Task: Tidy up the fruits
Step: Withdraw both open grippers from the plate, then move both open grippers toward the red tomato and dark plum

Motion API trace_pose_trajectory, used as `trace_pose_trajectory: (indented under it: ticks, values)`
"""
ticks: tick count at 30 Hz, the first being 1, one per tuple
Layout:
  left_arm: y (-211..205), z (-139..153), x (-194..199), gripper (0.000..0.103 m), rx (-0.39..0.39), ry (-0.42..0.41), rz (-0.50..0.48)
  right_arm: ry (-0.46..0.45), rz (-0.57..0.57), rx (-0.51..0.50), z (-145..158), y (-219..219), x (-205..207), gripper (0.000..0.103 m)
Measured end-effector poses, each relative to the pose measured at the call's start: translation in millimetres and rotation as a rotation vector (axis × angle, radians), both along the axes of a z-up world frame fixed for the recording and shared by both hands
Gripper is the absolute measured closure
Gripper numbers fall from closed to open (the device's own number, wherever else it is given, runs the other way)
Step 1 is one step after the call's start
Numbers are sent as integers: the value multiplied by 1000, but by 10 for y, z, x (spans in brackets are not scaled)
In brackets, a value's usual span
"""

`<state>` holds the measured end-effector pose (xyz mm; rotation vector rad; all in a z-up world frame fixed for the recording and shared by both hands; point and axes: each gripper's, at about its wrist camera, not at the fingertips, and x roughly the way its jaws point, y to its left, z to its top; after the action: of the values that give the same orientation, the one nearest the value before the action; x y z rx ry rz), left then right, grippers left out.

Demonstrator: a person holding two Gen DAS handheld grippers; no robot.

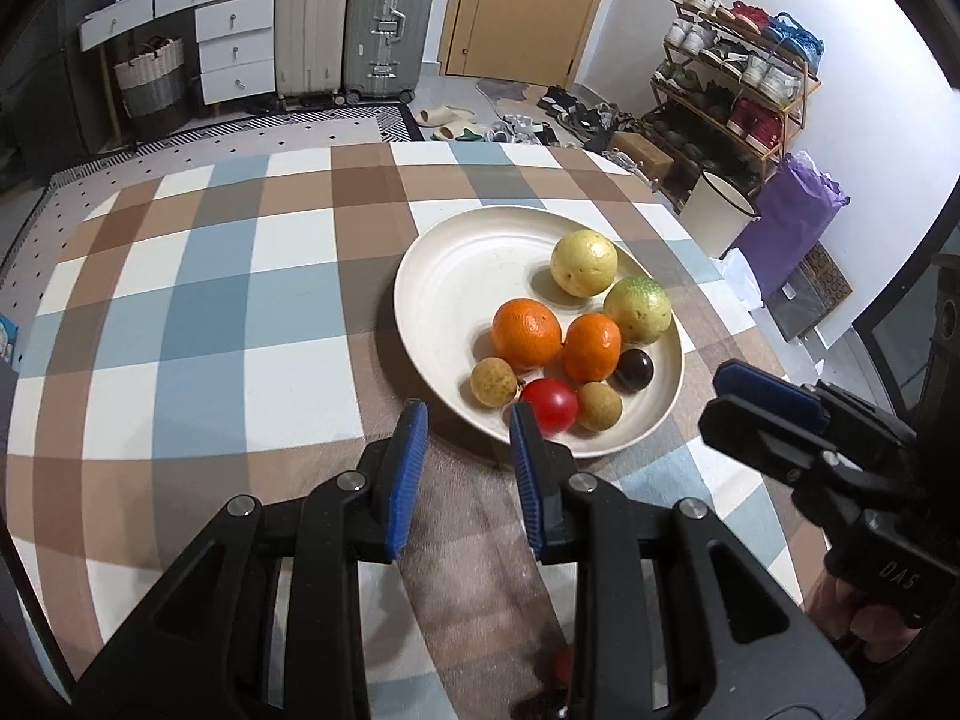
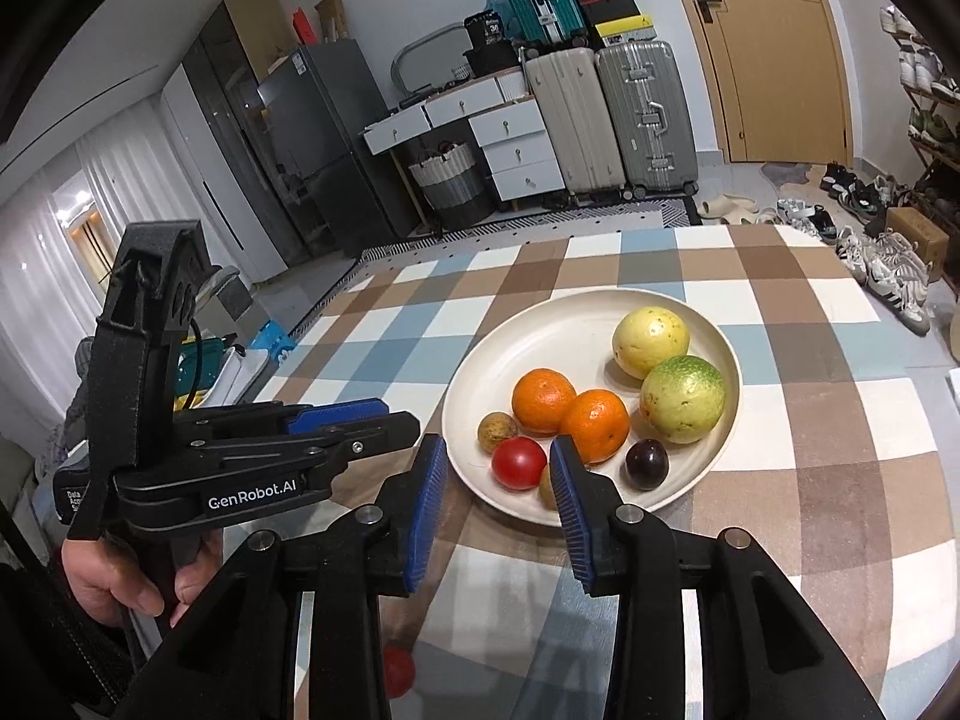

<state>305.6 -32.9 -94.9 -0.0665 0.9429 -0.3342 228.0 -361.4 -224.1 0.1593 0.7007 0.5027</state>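
Note:
A cream plate on the checked cloth holds a yellow fruit, a green-yellow one, two oranges, a dark plum, a red tomato and two brown longans. My left gripper hovers at the plate's near rim, shut to a narrow slit and empty. My right gripper hangs just before the tomato, jaws slightly apart with nothing between them.
A small red fruit lies on the cloth low under the grippers. A hand holds the left gripper's handle. The table's far edge drops to a floor with shoes, suitcases and a white bin.

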Motion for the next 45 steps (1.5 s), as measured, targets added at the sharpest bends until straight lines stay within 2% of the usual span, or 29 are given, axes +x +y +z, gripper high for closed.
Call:
trace_pose_trajectory:
  ticks: [7, 13, 18, 22, 26, 28, 34, 36, 38, 45]
  values:
    - [37, 108, -300, 77, 7, -24, 9, -33, -2, 12, 110, 8, -198, 61]
    - [72, 226, -584, 68, 14, -55, 17, -69, 5, 6, 213, 42, -442, 56]
    - [133, 340, -802, 51, 17, -89, 34, -91, 5, 4, 288, 64, -625, 55]
    - [171, 421, -1013, 41, 47, -130, 48, -106, 7, 3, 331, 87, -768, 52]
    - [234, 479, -1228, 24, 64, -159, 75, -126, 9, -4, 354, 122, -908, 40]
    - [276, 492, -1310, 22, 64, -170, 87, -135, 10, -3, 357, 131, -983, 38]
    - [370, 440, -1514, 15, 43, -156, 99, -139, 25, 10, 309, 142, -1138, 34]
    - [385, 392, -1586, 7, 36, -149, 100, -133, 24, 17, 274, 140, -1171, 28]
    - [391, 357, -1640, 1, 32, -150, 102, -122, 25, 21, 233, 138, -1212, 28]
    - [385, 182, -1799, 1, 31, -134, 95, -96, 13, 17, 113, 112, -1341, 28]
